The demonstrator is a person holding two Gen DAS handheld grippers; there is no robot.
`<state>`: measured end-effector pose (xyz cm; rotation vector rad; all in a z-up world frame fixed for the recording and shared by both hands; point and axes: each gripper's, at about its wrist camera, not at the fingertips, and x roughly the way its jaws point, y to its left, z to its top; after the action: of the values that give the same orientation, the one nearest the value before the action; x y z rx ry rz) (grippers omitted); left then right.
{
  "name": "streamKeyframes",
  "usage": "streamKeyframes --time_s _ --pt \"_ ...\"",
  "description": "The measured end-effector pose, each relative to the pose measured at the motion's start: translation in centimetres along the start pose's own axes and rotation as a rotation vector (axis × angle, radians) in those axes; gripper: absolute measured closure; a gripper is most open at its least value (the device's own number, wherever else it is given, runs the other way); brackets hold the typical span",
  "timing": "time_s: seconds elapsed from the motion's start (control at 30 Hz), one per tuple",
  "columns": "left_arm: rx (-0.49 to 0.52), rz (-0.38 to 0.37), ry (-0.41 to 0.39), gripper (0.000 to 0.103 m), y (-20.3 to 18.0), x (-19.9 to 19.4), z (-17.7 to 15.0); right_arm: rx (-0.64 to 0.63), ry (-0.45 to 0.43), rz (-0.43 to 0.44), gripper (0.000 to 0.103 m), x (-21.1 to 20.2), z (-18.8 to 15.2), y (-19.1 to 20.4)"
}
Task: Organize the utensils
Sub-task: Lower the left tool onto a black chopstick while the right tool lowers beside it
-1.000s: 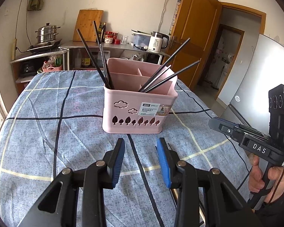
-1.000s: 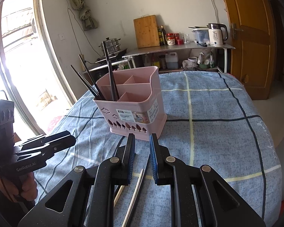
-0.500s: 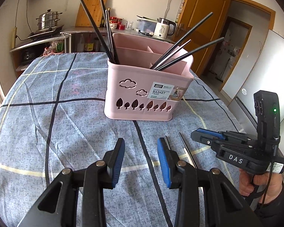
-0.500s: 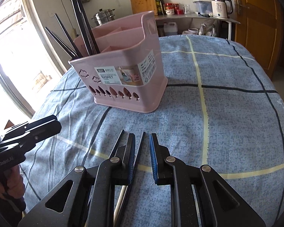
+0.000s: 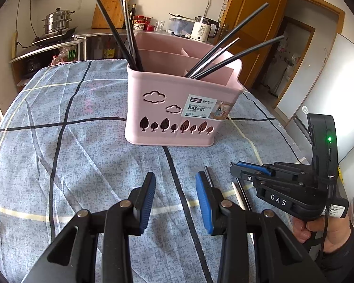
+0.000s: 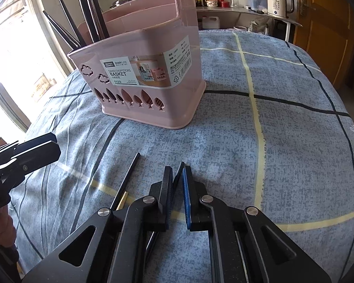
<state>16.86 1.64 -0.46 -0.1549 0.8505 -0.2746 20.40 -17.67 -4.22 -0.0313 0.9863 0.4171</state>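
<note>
The right gripper (image 6: 177,184) is low over the tablecloth (image 6: 283,146), its jaws narrowly apart astride a black chopstick (image 6: 179,173) to grasp it for the pink basket (image 6: 139,75), while the left gripper (image 5: 175,200) waits open.

Left tongs (image 5: 175,189) agape, right tongs (image 6: 177,181) narrowed.

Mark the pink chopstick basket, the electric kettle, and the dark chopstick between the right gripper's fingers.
pink chopstick basket (image 5: 153,108): left wrist view, front wall beside the cloud cutouts.
electric kettle (image 6: 277,3): right wrist view, white body, on the back counter.
dark chopstick (image 6: 179,171): right wrist view, tip showing between the fingers.
</note>
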Motion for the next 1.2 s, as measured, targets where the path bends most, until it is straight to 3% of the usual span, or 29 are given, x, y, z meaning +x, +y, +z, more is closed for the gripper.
streamKeyframes --time_s 0.27,0.47,0.57,0.63,0.7,0.87,1.0,1.07,1.13,1.2 --pt "0.026 -0.039 0.081 0.066 -2.1 3.2 0.5 0.026 -0.003 -0.017 0.094 -0.9 -0.6 -2.0" --pt "0.069 0.002 0.137 0.067 -3.8 5.9 0.5 0.018 -0.005 -0.016 0.094 -1.1 -0.7 -2.3" --pt "0.125 0.049 0.127 0.081 -4.7 6.4 0.0 -0.005 -0.001 -0.011 0.094 -1.0 -0.7 -2.3" --pt "0.153 0.059 0.132 0.101 -5.1 6.5 -0.3 -0.022 0.001 -0.006 0.094 -0.9 -0.7 -2.4" --pt "0.180 0.082 0.132 0.102 -5.2 6.4 -0.5 -0.047 0.001 -0.014 0.094 -0.8 -0.5 -2.4" --pt "0.174 0.114 0.129 0.103 -3.5 5.6 -0.4 -0.103 0.002 -0.025 0.095 -0.7 -0.3 -2.3" --pt "0.094 0.047 0.130 0.102 -1.6 4.6 0.1 -0.100 -0.004 -0.014 0.095 -0.6 -0.4 -2.5" --pt "0.067 0.010 0.128 0.098 -1.4 4.2 0.6 -0.093 -0.007 -0.012 0.094 -0.6 -0.4 -2.6" --pt "0.055 -0.013 0.126 0.083 -1.6 4.0 1.0 -0.090 -0.007 -0.011 0.094 -0.7 -0.4 -2.7" --pt "0.064 -0.005 0.130 0.076 -2.1 4.3 1.2 -0.085 -0.005 -0.011 0.094 -0.8 -0.5 -2.7"
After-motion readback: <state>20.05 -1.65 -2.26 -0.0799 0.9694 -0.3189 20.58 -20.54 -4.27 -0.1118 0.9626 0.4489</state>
